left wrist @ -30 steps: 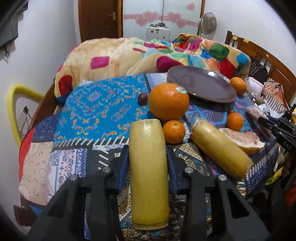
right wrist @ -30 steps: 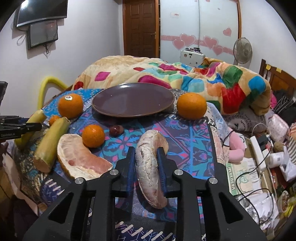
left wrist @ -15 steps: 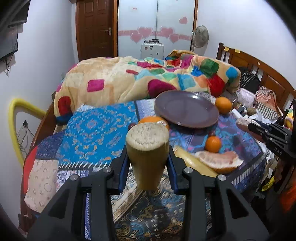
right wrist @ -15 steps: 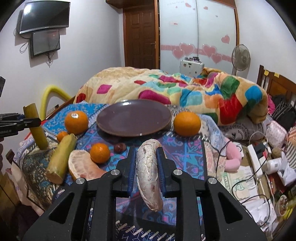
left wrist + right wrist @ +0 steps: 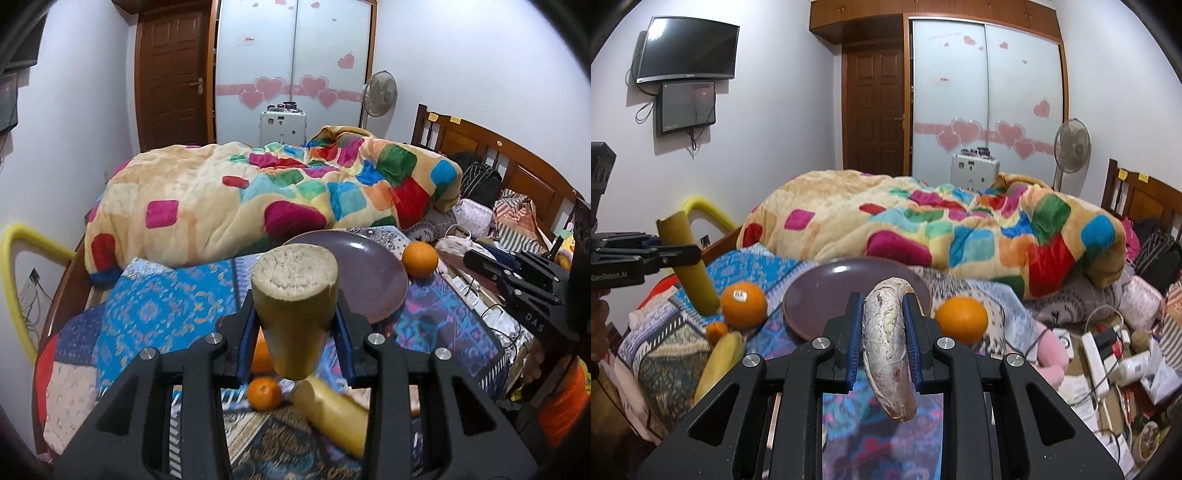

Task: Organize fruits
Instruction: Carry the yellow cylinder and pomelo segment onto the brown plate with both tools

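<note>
The left claw (image 5: 295,325) is gripping a yellow-green cut sugarcane-like stalk piece (image 5: 294,310), its pale fibrous cut end facing the camera; the stalk is blocking the near rim of the round dark purple plate (image 5: 373,273) and most of one orange behind the left finger. In the right wrist view the same stalk is tilting above the patterned bedspread (image 5: 746,269), clear of it.

The right claw (image 5: 881,332) is clamping a curved pale peeled pomelo wedge (image 5: 886,343) between its blue pads (image 5: 854,332); the wedge is hiding the plate's front middle. The plate is showing nothing on its visible surface in either view.

A large sticker-marked orange (image 5: 744,305) is sitting just left of the plate, a plain round orange (image 5: 961,320) just beside its right rim. A small tangerine (image 5: 264,393) and a second yellow stalk piece (image 5: 332,417) are lying on the bed below the left claw, the stalk blurred and partly cut off by the claw body. Anything under the right claw is blurred, cannot tell. A multicoloured patchwork blanket (image 5: 258,199) is heaped behind the plate. Clutter at the right edge is too small to identify.
</note>
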A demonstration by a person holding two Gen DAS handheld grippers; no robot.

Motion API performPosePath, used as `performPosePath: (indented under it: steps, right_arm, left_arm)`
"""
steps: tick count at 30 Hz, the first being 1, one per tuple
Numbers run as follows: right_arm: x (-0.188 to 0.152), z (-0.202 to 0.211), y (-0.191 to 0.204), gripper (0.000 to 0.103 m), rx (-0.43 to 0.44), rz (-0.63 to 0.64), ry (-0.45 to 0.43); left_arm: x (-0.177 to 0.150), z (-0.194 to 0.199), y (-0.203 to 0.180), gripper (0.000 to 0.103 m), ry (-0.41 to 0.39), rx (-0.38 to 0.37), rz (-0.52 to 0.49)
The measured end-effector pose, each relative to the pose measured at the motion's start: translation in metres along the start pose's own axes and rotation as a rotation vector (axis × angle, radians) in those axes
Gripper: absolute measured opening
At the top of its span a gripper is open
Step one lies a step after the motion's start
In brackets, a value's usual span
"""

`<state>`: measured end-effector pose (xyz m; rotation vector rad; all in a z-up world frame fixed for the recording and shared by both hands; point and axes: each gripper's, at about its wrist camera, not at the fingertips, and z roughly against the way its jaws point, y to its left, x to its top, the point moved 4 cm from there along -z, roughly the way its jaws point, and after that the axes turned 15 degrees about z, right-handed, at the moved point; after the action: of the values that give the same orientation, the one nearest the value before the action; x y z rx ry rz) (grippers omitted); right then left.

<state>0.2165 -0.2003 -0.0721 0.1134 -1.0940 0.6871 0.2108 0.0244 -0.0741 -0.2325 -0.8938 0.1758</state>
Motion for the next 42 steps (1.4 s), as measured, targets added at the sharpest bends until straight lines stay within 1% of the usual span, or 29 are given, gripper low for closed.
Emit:
performPosePath:
  steps: [4,9,14,18,21,24,29,33,35,36,38,39,42]
  right_arm:
    - [0.009,-0.011,-0.003,0.02,-0.002,0.001,-0.02]
    - [0.017,-0.033,-0.009,0.02,0.009,0.012,-0.014]
    - [0.02,-0.057,-0.011,0.02,0.006,0.04,0.004]
    - [0.02,-0.079,-0.012,0.02,0.005,0.071,0.038]
    - [0.019,-0.095,-0.016,0.02,0.006,0.087,0.065]
    - [0.018,-0.109,-0.017,0.02,0.011,0.102,0.095]
    - [0.013,-0.129,-0.015,0.02,0.068,0.106,0.162]
    - [0.006,-0.14,-0.008,0.02,0.111,0.111,0.221]
    - [0.003,-0.142,-0.005,0.02,0.145,0.106,0.241]
    - [0.002,-0.142,-0.003,0.02,0.159,0.103,0.25]
    - [0.001,-0.14,0.001,0.02,0.181,0.107,0.264]
    - [0.001,-0.14,0.002,0.021,0.173,0.112,0.264]
    - [0.003,-0.131,-0.001,0.032,0.165,0.11,0.245]
  left_arm:
    - [0.009,-0.016,-0.015,0.037,0.006,-0.003,-0.024]
    - [0.018,-0.035,-0.03,0.037,0.011,0.0,-0.054]
    - [0.022,-0.061,-0.039,0.037,0.057,0.0,-0.07]
    - [0.025,-0.082,-0.044,0.037,0.107,-0.001,-0.092]
    - [0.027,-0.098,-0.045,0.037,0.157,-0.005,-0.088]
    - [0.03,-0.115,-0.043,0.037,0.208,-0.009,-0.064]
    - [0.033,-0.143,-0.036,0.037,0.282,-0.009,-0.007]
    - [0.041,-0.154,-0.034,0.037,0.286,-0.004,0.018]
    - [0.042,-0.158,-0.036,0.037,0.289,0.013,0.002]
    - [0.042,-0.16,-0.036,0.04,0.29,0.019,-0.005]
    - [0.042,-0.16,-0.036,0.05,0.294,0.021,-0.012]
    - [0.042,-0.158,-0.035,0.054,0.285,0.015,-0.009]
    - [0.041,-0.149,-0.034,0.057,0.245,0.032,-0.037]
